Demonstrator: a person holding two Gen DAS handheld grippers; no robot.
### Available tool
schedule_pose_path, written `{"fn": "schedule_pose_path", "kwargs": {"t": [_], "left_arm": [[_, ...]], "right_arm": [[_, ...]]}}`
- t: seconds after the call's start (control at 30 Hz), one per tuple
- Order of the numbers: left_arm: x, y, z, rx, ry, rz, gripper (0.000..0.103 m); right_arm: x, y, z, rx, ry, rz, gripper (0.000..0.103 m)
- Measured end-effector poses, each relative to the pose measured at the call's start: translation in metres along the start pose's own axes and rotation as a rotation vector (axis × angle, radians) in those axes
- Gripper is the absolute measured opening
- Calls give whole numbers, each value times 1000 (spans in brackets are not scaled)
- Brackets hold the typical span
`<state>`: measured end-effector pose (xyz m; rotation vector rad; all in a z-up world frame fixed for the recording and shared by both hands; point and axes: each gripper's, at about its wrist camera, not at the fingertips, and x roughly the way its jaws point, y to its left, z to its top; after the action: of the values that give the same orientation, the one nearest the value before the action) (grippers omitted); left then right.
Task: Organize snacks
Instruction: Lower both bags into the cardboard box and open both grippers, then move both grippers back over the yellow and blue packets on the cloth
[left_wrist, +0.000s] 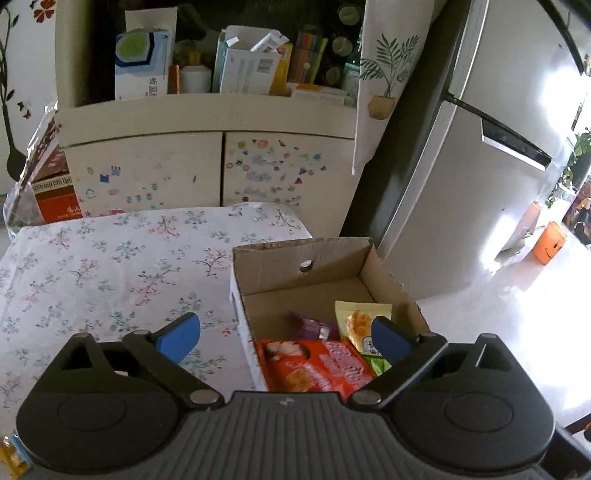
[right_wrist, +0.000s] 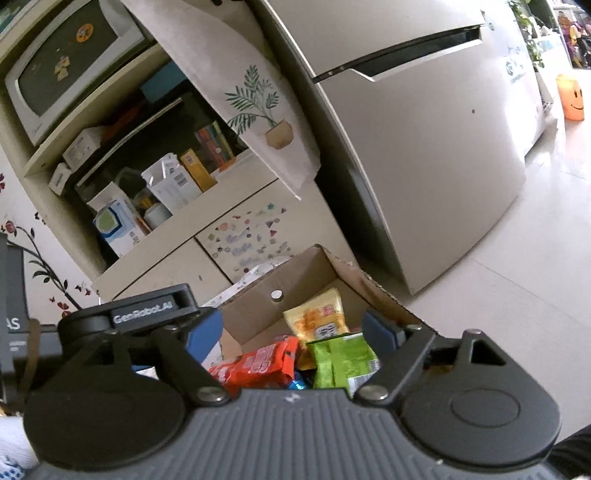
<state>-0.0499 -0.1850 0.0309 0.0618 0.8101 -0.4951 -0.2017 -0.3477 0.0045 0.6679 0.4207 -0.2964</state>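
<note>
Orange-red foil is catching the light on the biscuit packet (left_wrist: 314, 365), which is lying flat in the near end of the cardboard box (left_wrist: 273, 266), directly between the spread jaws of the left gripper (left_wrist: 284, 338). Its long axis is running slantwise, from the box's near left wall toward the right blue pad. Just beyond it, a small purple wrapper (left_wrist: 310, 325) is sitting mid-box, and a yellow pouch (left_wrist: 356, 321) is leaning up against the right wall, its top edge pointing toward the far end. A green packet (left_wrist: 378, 363) is peeking out beside the right pad.

Seen from the right wrist, the right gripper (right_wrist: 293, 332) is hovering over the same box (right_wrist: 295, 273) with its jaws wide apart and nothing between them; the green packet (right_wrist: 341, 363) is lying just ahead of them, crumpled, its long axis pointing away from the camera, with the orange-red packet (right_wrist: 258, 363) to its left and the yellow pouch (right_wrist: 317, 317) standing farther ahead.

The box is resting on a floral-clothed surface (left_wrist: 110, 266), its far end pointing toward a cream cabinet (left_wrist: 207, 162) with stickered doors. To the right of the jaws, a silver refrigerator (left_wrist: 480, 177) is standing on the pale floor.
</note>
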Motion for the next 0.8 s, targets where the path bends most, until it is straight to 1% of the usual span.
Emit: {"fn": "schedule_pose_path", "kwargs": {"t": [0.1, 0.2, 0.3, 0.6, 0.7, 0.8], "left_arm": [[-9, 10, -4, 20, 2, 15, 101], [-19, 27, -7, 21, 9, 33, 101], [-31, 48, -11, 19, -1, 67, 102], [-56, 122, -28, -84, 7, 169, 103], [-64, 148, -36, -138, 12, 193, 103], [-69, 174, -45, -196, 24, 234, 103]], "right_arm": [[0, 5, -2, -25, 8, 12, 83], [4, 13, -6, -72, 25, 25, 83], [4, 22, -11, -117, 31, 45, 83], [5, 50, -28, -264, 46, 125, 83], [6, 57, -34, -296, 61, 144, 83], [7, 64, -41, -332, 76, 163, 83]]}}
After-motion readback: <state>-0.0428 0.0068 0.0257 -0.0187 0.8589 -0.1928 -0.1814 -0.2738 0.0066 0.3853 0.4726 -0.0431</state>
